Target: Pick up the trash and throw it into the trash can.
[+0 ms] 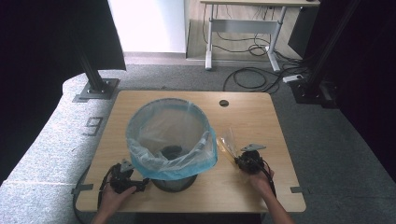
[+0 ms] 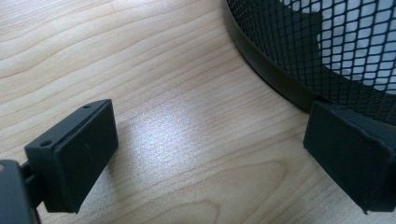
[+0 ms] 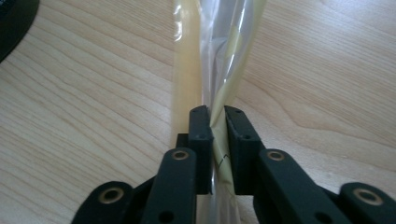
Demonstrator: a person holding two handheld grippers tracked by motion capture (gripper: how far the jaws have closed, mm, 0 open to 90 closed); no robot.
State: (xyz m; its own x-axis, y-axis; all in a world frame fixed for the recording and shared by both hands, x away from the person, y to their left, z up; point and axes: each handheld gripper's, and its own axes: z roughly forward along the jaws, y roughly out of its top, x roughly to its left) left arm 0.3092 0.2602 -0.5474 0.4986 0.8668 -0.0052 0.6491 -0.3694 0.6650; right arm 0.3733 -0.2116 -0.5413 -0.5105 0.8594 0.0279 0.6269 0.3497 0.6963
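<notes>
A black mesh waste bin (image 1: 175, 182) lined with a pale blue bag (image 1: 173, 135) stands at the front middle of the wooden table (image 1: 261, 116). A clear yellowish plastic wrapper (image 1: 228, 142) lies just right of the bin. My right gripper (image 1: 243, 160) is shut on the wrapper (image 3: 219, 56), which stands pinched between its jaws. My left gripper (image 1: 133, 179) rests low at the bin's left front. Its pads (image 2: 74, 154) are wide open over bare wood, the right one close to the bin's mesh base (image 2: 327, 51).
The table has a round cable hole (image 1: 224, 103) near its far edge. Grey carpet surrounds it, with a black stand foot (image 1: 98, 88) at the far left, cables (image 1: 252, 77) and a desk frame (image 1: 243, 28) behind.
</notes>
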